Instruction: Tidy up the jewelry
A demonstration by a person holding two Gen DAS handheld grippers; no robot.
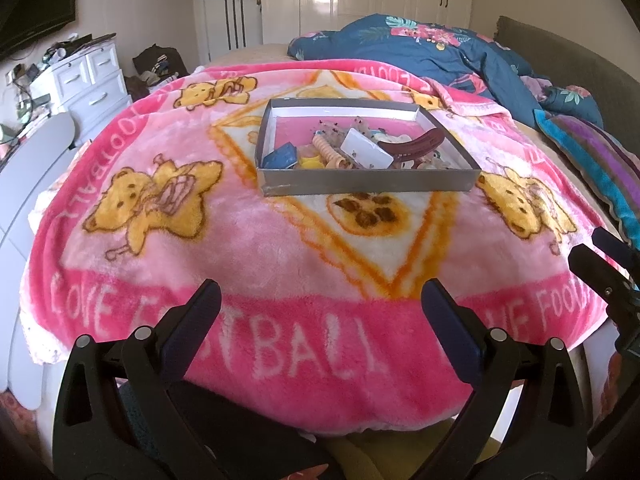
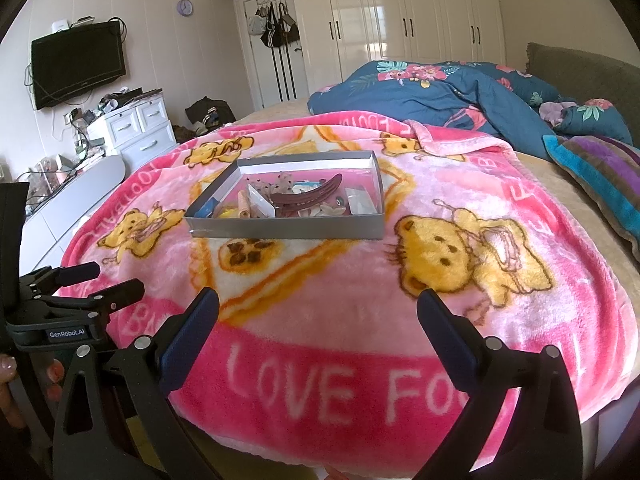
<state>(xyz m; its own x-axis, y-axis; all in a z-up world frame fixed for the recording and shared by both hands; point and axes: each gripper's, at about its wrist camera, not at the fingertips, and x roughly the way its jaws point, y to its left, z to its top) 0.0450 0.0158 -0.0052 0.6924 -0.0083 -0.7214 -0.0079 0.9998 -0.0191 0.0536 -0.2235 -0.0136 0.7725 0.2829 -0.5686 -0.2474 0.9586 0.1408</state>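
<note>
Grey cardboard tray (image 1: pixel 360 188) on the bed's pink blanket (image 1: pixel 240 248) holds all the jewelry (image 1: pixel 348 148) heaped. Left hand-held gripper (image 1: pixel 320 300) and right hand-held gripper (image 2: pixel 318 312) both spread, empty, well short. I judge: sorted-in or awaiting sorting, undecidable.

Bright, even daylight throughout, soft and without hard shadows. Strong white glare on the glossy wardrobe doors (image 2: pixel 376 36), blown out in one panel. Heavy fisheye bending, with dark rounded corners in both views. Blanket (image 1: pixel 248 264) colours vivid, slightly oversaturated. Mild softness on small items inside the box (image 1: pixel 360 186). Near gripper fingers (image 2: pixel 188 336) dark, little surface detail.
</note>
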